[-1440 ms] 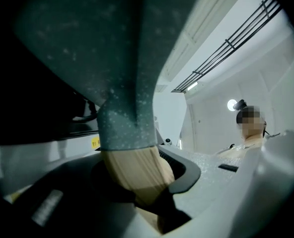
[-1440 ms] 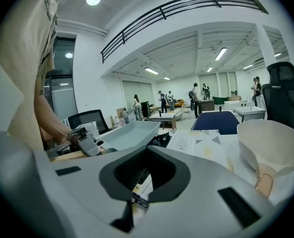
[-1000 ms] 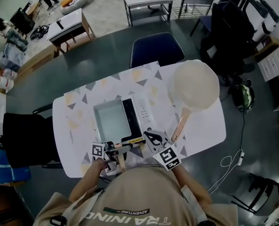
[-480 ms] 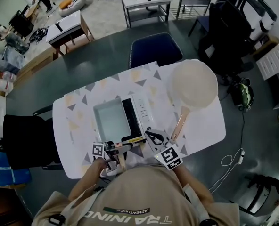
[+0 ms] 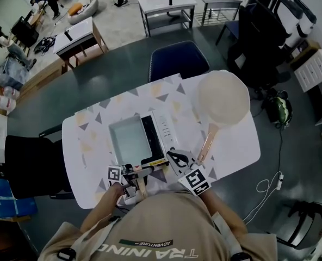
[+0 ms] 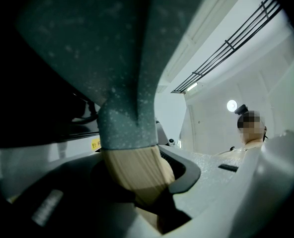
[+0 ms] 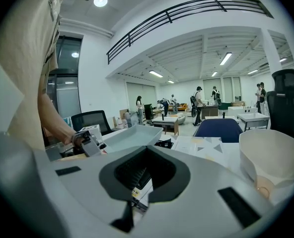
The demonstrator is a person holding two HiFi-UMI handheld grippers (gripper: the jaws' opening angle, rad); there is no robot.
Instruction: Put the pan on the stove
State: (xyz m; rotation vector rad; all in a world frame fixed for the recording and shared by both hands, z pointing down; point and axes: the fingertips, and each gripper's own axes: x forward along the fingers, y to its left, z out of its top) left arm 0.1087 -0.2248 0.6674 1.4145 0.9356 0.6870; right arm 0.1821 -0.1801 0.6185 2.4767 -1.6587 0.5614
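Over the left half of the white-and-black tabletop stove [image 5: 160,130] sits the grey-green square metal pan [image 5: 127,140], its pale wooden handle [image 6: 137,175] pinched in the left gripper [image 5: 139,174]. The pan looks rigid and fairly heavy, so it would probably sag from a hold at the handle's end; a grip nearer the body seems steadier. The right gripper [image 5: 177,159] is spread and empty. No view shows whether the pan rests on the stove or hovers above it.

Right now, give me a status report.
Left claw shut on the square pan by its handle. Right claw open, empty. That pan over the stove. Round pan apart, further right.
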